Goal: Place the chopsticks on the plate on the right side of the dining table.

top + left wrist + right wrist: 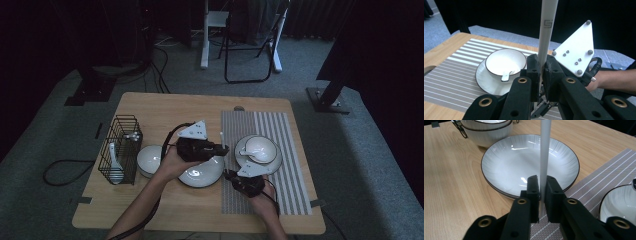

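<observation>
A white chopstick (546, 30) stands upright between the jaws of my left gripper (540, 65), which is shut on it. My right gripper (541, 185) is also shut on a white chopstick (544, 150); whether it is the same stick I cannot tell. From above, the left gripper (224, 148) points right over the shallow white plate (202, 172). The right gripper (231, 175) sits close below it at the striped placemat's (290, 150) left edge. The right gripper's grey plate (576, 53) shows just behind the left jaws.
A white bowl (260, 148) with a spoon (506, 75) in it rests on a saucer on the placemat. Another white bowl (149, 160) sits left of the plate. A black wire basket (120, 147) holding a spoon (114, 157) stands at the table's left edge.
</observation>
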